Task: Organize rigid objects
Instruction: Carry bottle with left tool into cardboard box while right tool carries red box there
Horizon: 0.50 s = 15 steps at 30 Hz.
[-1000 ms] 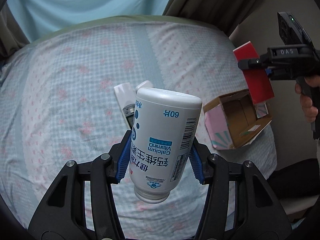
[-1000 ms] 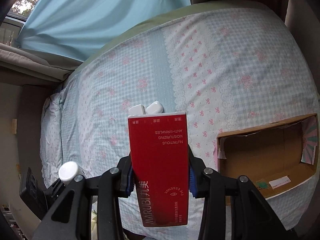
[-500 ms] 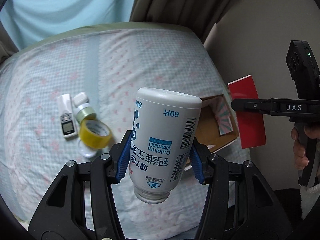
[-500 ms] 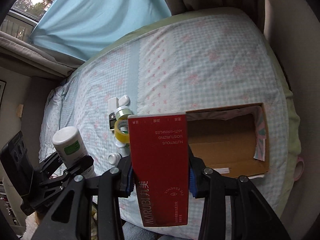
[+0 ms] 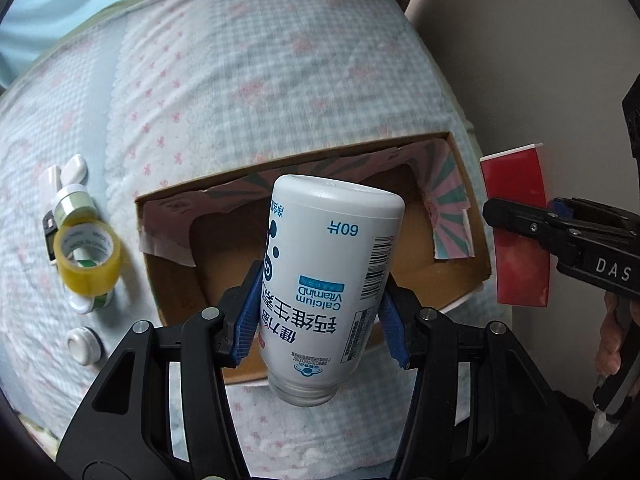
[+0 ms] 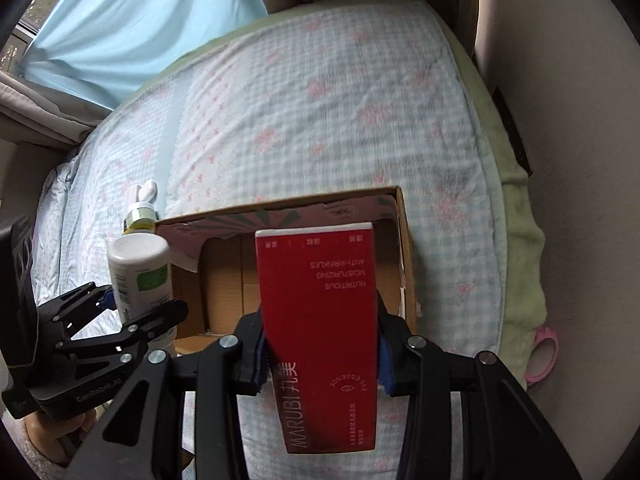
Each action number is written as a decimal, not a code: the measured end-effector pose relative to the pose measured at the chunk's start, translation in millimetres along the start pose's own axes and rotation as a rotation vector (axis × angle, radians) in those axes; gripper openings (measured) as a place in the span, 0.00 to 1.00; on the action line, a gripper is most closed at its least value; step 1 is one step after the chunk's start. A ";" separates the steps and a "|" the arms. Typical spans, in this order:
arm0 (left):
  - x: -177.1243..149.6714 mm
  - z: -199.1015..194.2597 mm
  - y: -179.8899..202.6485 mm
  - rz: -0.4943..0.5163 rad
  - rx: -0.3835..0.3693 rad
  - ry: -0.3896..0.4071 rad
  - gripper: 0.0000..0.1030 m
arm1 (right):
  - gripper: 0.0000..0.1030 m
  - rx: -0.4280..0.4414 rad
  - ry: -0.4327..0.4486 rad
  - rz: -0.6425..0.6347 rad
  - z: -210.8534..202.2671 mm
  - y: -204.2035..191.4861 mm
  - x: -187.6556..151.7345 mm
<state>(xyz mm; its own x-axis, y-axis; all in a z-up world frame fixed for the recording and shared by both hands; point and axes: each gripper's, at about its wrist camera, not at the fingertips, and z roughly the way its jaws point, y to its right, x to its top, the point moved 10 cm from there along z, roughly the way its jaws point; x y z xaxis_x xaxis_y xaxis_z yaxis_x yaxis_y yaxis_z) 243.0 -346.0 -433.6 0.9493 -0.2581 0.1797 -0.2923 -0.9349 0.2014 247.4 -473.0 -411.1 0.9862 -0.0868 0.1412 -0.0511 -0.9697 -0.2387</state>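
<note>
left hand-held gripper: clamped around a white vitamin bottle, held above the open cardboard box

right hand-held gripper: pinching a red carton, also over the box

box: on the bed, close to its near right corner

leftovers: tape roll and small jars sit left of the box

risk: both drops land in one box, so they could bump; the bottle is round and might roll or clip the torn flap
</note>
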 end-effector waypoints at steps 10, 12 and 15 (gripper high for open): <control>-7.3 100.2 -28.6 -0.024 0.078 -0.174 0.48 | 0.37 0.007 -0.079 -0.095 88.0 -17.7 -5.1; -10.7 111.3 -34.3 -0.009 0.099 -0.197 0.48 | 0.37 -0.010 -0.092 -0.113 103.8 -17.9 -8.3; -12.6 121.9 -40.3 0.033 0.134 -0.217 0.48 | 0.37 -0.066 -0.097 -0.140 117.2 -14.6 -11.6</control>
<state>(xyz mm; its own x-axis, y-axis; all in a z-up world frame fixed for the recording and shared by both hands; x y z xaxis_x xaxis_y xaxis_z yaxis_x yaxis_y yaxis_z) 256.9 -334.7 -561.3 0.9464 -0.3218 -0.0294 -0.3193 -0.9453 0.0663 255.1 -431.1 -521.9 0.9948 0.0694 0.0747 0.0806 -0.9839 -0.1594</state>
